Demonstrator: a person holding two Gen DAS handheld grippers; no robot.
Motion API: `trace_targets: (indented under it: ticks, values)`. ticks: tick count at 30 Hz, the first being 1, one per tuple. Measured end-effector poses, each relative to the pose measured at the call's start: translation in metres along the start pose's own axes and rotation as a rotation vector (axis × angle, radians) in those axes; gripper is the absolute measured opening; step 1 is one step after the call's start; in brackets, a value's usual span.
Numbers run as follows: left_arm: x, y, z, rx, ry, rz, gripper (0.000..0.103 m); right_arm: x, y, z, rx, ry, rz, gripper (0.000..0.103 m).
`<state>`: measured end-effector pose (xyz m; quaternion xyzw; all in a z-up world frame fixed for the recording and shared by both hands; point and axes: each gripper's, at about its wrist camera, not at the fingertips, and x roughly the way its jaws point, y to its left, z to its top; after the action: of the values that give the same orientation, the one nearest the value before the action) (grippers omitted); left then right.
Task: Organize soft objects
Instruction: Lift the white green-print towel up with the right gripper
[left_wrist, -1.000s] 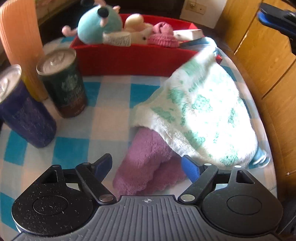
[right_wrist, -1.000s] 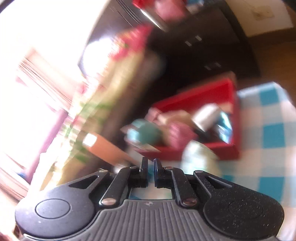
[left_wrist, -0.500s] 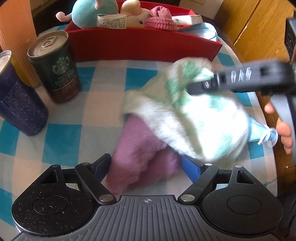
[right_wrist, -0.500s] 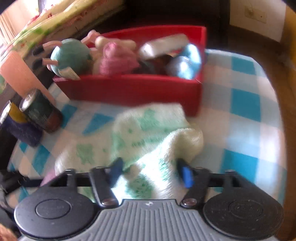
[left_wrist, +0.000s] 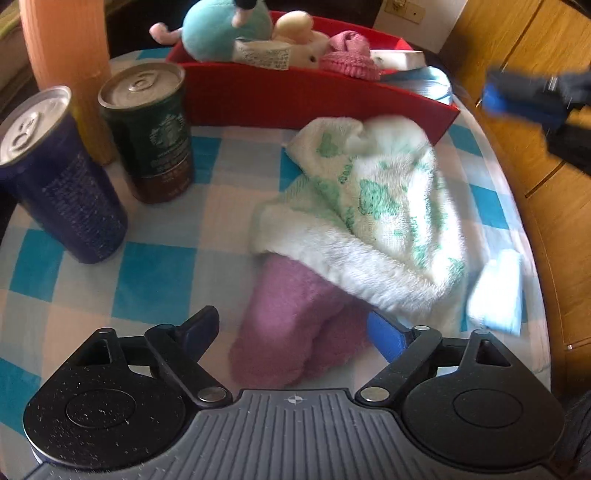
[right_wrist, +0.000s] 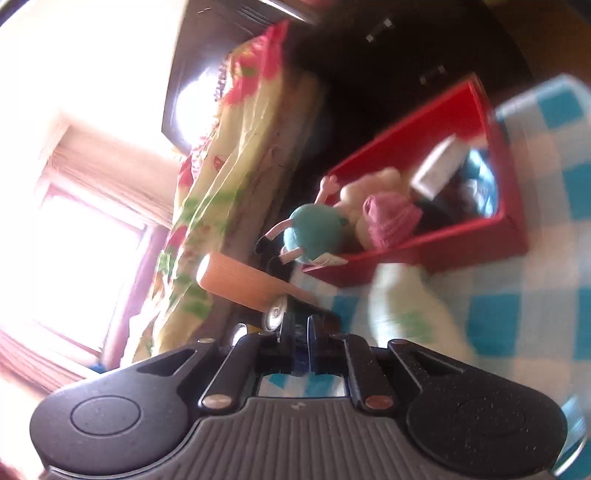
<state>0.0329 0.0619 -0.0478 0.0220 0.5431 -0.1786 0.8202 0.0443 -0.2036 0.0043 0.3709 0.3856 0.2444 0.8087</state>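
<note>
Purple cloth (left_wrist: 295, 317) lies between the wide, empty left gripper (left_wrist: 291, 328) jaws, just opening, near the red box (left_wrist: 314, 99); squeeze next. Right gripper (right_wrist: 299, 332) is shut, empty.

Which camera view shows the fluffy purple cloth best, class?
The left wrist view: the fluffy purple cloth lies sharp between the open left gripper's fingers, partly under the white-and-green towel. The right wrist view does not show it; only the blurred towel appears there.

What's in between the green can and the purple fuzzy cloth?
Nothing but bare checked tablecloth. In the left wrist view, the green can stands apart from the purple cloth, with only blue and white squares between them.
</note>
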Motion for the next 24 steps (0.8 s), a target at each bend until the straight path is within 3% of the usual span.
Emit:
trace_targets:
  ticks: [2, 4, 6, 11, 13, 14, 15, 16, 19, 24]
  values:
    - [0.002, 0.006, -0.004, -0.014, 0.01, 0.001, 0.086, 0.009, -0.003, -0.004, -0.057, 0.046, -0.155, 0.011]
    - [0.002, 0.012, -0.006, -0.037, 0.013, -0.002, 0.086, 0.027, -0.004, -0.01, -0.145, 0.072, -0.364, 0.041]
    - [0.0, 0.017, -0.004, -0.062, 0.018, -0.008, 0.086, 0.054, -0.004, -0.017, -0.223, 0.138, -0.497, 0.051]
    - [-0.002, 0.012, -0.003, -0.055, 0.023, -0.022, 0.086, 0.093, 0.003, -0.04, -0.303, 0.229, -0.526, 0.057]
    - [0.002, 0.008, -0.002, -0.039, 0.04, -0.015, 0.086, 0.106, 0.006, -0.046, -0.3, 0.208, -0.548, 0.044]
    - [0.003, 0.007, -0.003, -0.034, 0.043, -0.015, 0.087, 0.106, 0.006, -0.045, -0.286, 0.213, -0.514, 0.035]
    - [0.005, 0.004, -0.002, -0.03, 0.045, -0.013, 0.088, 0.106, 0.003, -0.041, -0.206, 0.232, -0.433, 0.01]
    - [0.004, 0.004, -0.003, -0.027, 0.041, -0.015, 0.088, 0.104, -0.003, -0.038, -0.099, 0.243, -0.343, 0.0]
    - [0.001, 0.005, -0.002, -0.035, 0.028, -0.025, 0.088, 0.093, -0.005, -0.03, -0.003, 0.199, -0.238, 0.0]
    - [-0.006, 0.009, 0.0, -0.051, 0.001, -0.019, 0.088, 0.057, 0.009, -0.015, 0.104, 0.1, 0.037, 0.0]
